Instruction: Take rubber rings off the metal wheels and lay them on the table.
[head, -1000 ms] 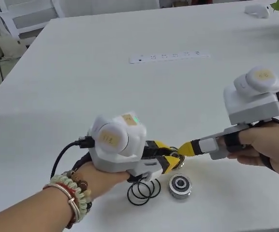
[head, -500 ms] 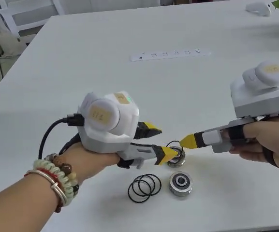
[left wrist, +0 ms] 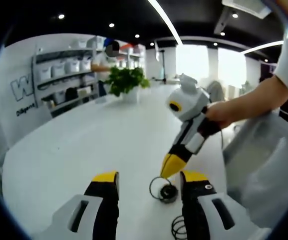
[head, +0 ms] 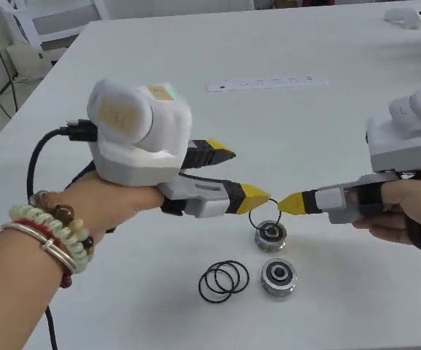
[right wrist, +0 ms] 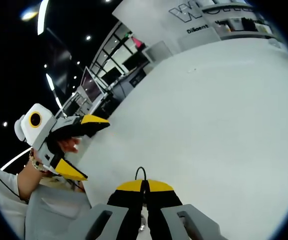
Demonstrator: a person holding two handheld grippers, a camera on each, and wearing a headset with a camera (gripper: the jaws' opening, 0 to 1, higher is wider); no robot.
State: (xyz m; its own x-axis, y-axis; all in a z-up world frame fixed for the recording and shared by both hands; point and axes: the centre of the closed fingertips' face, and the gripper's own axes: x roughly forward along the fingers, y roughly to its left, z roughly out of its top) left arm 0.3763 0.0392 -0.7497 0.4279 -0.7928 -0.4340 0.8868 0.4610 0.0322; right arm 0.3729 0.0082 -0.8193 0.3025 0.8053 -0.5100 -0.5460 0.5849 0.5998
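The right gripper [head: 290, 203] has its jaws pressed together on a thin black rubber ring [head: 251, 217]; in the right gripper view the loop stands up from between the yellow tips. The ring hangs from those tips to a metal wheel [head: 271, 235] on the white table [head: 159, 65] just below them; whether the ring's lower edge is caught on that wheel or is free of it is hard to tell. The left gripper [head: 239, 175] faces the right one tip to tip, with its jaws spread wide and nothing between them; its lower tip is just beside the ring, opposite the right gripper's tips. A second metal wheel [head: 279, 276] lies nearer the person, just past the first; a small pile of loose rings [head: 223, 279] lies flat beside it, under the left gripper's lower jaw. A white power strip [head: 267, 82] lies well beyond both grippers.
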